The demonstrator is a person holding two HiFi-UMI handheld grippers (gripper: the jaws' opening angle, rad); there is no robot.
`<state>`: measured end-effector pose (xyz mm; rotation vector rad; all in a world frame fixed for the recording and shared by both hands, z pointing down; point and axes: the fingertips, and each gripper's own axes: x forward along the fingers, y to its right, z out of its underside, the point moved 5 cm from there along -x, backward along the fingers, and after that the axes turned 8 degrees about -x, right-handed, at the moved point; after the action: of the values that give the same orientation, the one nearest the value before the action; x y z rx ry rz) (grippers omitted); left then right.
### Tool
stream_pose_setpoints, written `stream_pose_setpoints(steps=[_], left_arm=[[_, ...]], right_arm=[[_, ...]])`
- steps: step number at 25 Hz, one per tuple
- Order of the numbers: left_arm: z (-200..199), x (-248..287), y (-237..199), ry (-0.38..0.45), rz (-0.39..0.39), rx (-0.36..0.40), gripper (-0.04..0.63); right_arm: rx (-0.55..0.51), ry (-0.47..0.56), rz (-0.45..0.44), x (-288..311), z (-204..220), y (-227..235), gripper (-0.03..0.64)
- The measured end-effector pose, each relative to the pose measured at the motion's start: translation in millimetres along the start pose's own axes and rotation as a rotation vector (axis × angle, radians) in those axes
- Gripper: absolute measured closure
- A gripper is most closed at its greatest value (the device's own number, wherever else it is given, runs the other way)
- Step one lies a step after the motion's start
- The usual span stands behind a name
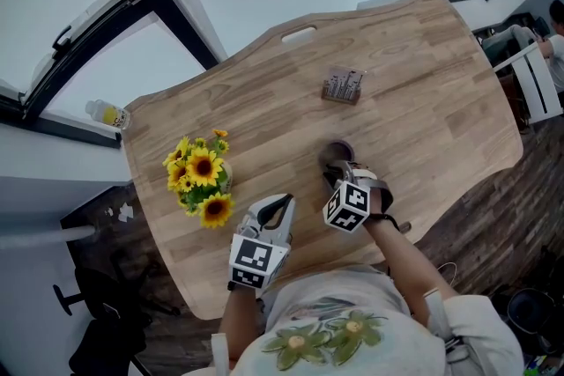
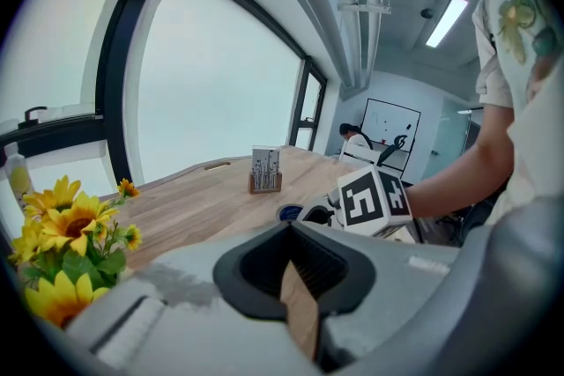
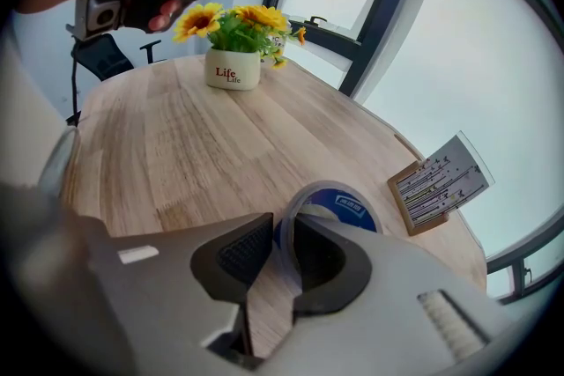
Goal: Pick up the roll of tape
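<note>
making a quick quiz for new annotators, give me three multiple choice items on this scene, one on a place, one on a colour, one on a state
1. Where is the roll of tape? A on the floor; B on the wooden table; C on a chair.
2. What colour are the flowers? A red; B white; C yellow.
3. How stand the jaws of the right tool? A clamped on a cup; B apart, astride the roll's wall; C shut and empty.
Answers: B, the roll lies on the wood; C, the petals are yellow round dark centres; B, one jaw is inside the ring and one outside.
</note>
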<state>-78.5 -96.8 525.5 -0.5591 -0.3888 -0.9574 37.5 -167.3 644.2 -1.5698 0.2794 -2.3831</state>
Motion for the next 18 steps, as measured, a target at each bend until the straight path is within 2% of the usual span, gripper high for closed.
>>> stream_pose_setpoints(steps=[18], left_arm=[[1, -6, 3, 0.015, -0.011, 0.012, 0.592]], right_arm=[[0.014, 0.031, 0.031, -18, -7, -1, 0.540]])
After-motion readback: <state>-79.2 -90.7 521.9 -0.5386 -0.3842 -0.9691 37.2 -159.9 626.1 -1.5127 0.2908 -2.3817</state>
